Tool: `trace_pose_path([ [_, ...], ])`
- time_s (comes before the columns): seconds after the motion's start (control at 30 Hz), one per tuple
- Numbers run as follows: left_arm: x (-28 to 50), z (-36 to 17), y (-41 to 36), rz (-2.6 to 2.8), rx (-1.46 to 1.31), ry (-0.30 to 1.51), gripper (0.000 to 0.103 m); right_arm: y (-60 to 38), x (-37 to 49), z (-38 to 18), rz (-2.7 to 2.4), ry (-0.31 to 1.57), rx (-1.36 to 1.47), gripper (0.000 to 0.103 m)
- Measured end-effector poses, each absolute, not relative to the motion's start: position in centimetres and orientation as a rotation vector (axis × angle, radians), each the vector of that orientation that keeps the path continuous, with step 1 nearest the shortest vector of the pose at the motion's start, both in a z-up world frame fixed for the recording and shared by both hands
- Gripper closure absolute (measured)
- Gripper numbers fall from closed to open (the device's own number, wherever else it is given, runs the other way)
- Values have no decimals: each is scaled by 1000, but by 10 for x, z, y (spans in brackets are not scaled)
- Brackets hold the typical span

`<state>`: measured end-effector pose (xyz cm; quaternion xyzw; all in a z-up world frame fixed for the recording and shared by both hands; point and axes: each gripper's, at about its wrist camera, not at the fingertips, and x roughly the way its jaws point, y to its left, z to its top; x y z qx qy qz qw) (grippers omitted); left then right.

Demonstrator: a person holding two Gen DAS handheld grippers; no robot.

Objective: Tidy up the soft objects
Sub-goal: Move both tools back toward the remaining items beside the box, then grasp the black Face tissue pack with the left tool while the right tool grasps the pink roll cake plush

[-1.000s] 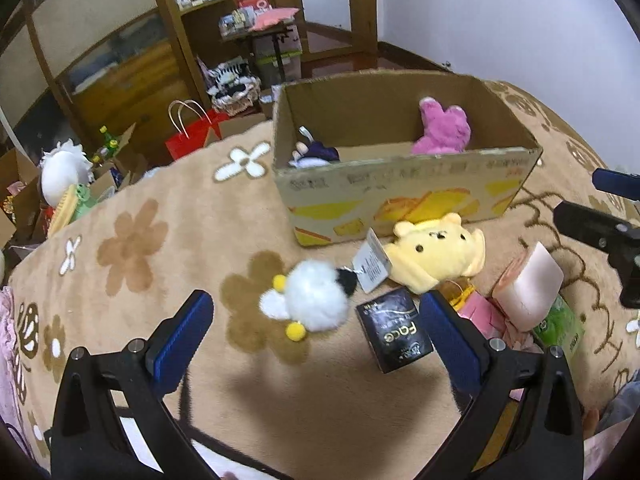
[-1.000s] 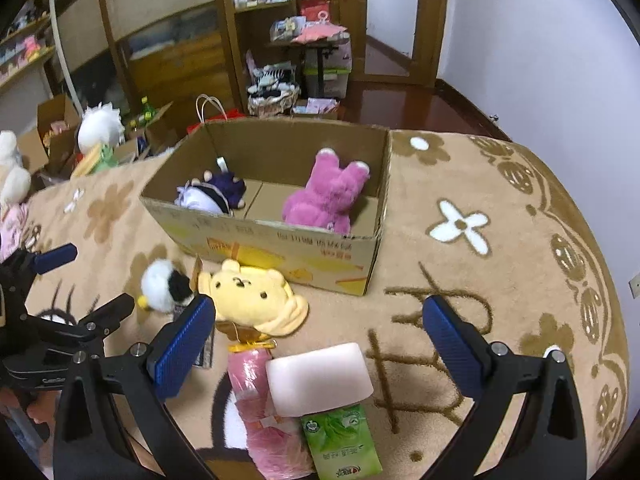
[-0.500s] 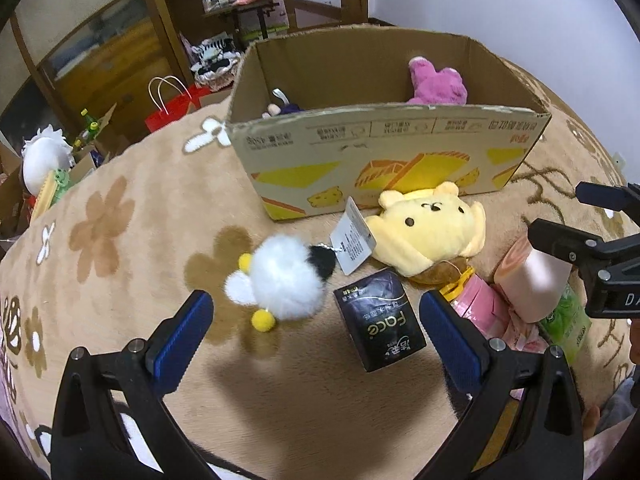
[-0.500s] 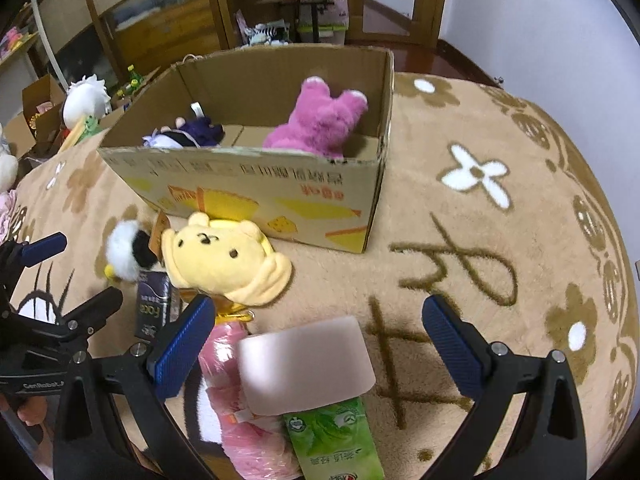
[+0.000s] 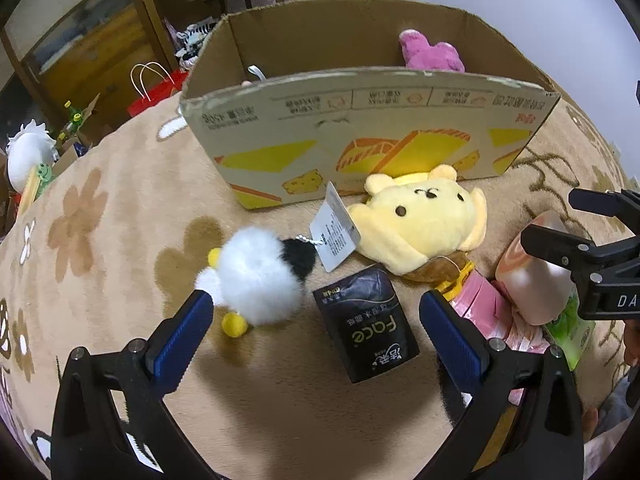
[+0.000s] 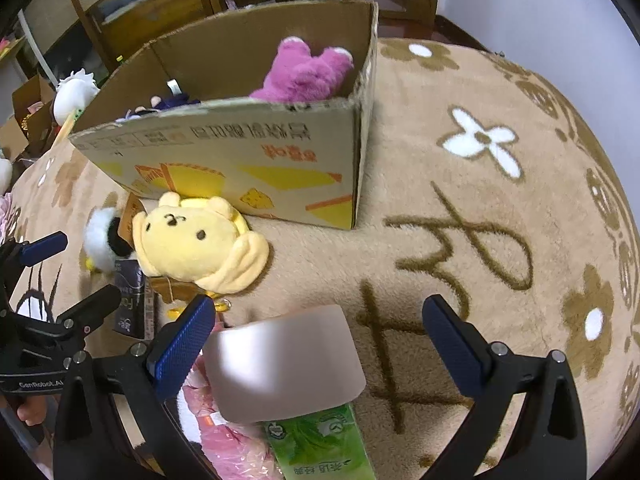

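Note:
A cardboard box [image 5: 360, 120] [image 6: 248, 152] stands on the rug with a pink plush [image 5: 432, 54] [image 6: 308, 72] and a dark plush [image 6: 168, 102] inside. In front of it lie a yellow bear plush [image 5: 420, 220] [image 6: 192, 240], a white fluffy plush [image 5: 256, 280] [image 6: 100, 240], a black tissue pack [image 5: 368, 332], a pale pink pack [image 6: 280, 364] [image 5: 532, 280], a pink bag [image 6: 228, 440] and a green tissue pack [image 6: 324, 448]. My left gripper [image 5: 316, 332] is open just above the white plush and black pack. My right gripper [image 6: 320, 340] is open over the pale pink pack.
The beige flowered rug [image 6: 480, 200] covers the surface. Behind it stand wooden shelves [image 5: 160, 20], a red bag [image 5: 156, 92] and a white plush [image 5: 28, 152] at the far left. The right gripper shows at the right edge of the left wrist view [image 5: 592, 232].
Both grippers have moved forward and lower toward the items in front of the box. They stay open and hold nothing.

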<state>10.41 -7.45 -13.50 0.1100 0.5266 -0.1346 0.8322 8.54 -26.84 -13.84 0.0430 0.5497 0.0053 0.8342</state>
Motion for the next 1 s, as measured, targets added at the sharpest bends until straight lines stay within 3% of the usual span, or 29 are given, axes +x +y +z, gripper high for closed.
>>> trace_pose_path([
  [0.5,99,-151,-90,-347,236,1168,3,-268,90,-152,42,1202,108,0],
  [0.57,101,-156,-92,-354,229,1193,15,-269,91,-153,41,1206,106,0],
  [0.67,104,-165,-93,-364,214,1239,22,-267,92,-156,40,1208,105,0],
  [0.83,105,-174,-92,-380,221,1256,27,-268,95,-162,60,1227,135,0],
  [1.0,105,-178,-95,-376,229,1264,36,-269,98,-165,100,1252,179,16],
])
